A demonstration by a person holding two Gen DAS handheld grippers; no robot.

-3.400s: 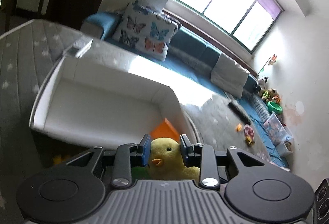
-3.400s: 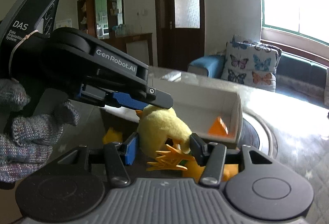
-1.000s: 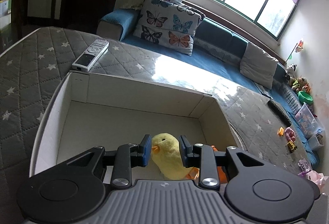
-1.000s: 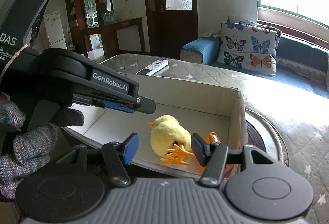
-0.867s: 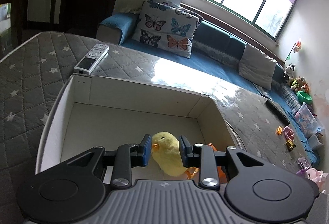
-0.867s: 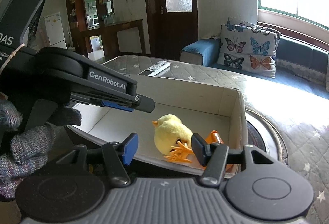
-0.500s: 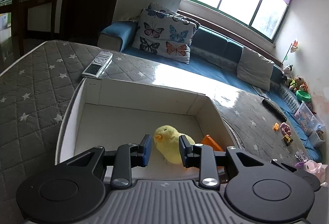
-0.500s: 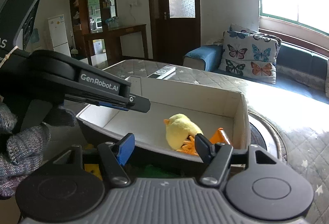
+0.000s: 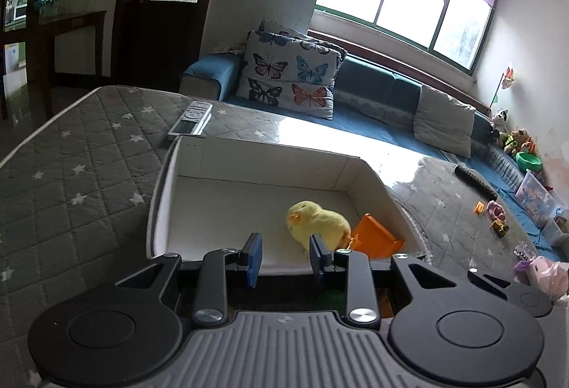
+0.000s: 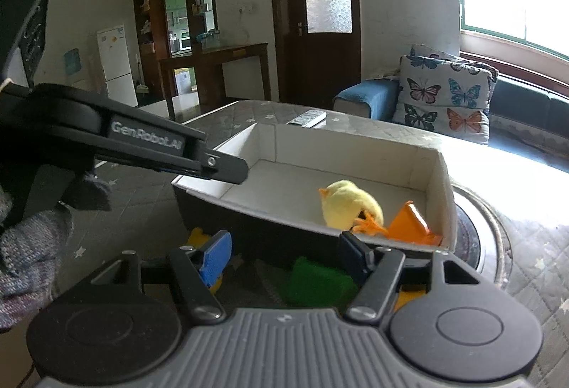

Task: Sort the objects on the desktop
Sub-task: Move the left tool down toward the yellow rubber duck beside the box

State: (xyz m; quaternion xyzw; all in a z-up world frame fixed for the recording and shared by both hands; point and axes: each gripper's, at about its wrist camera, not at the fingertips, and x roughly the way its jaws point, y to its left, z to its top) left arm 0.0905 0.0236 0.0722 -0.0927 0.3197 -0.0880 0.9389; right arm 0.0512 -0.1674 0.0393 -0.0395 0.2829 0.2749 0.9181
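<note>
Yellow plush chick (image 9: 318, 223) lies on its side inside the white cardboard box (image 9: 167, 181), in the box's right end, touching an orange plastic piece (image 9: 377, 238). The left tongs (image 9: 285, 254) stand at the box's near wall, partly apart and empty. A remote control (image 9: 190, 119) lies beyond the box on the grey quilted tabletop (image 9: 81, 153).

From the right wrist, the right tongs (image 10: 284, 254) are opening, nothing between them, before the box (image 10: 446, 189). The chick (image 10: 350, 205) rests inside. A green block (image 10: 316, 281) sits under the tongs.
</note>
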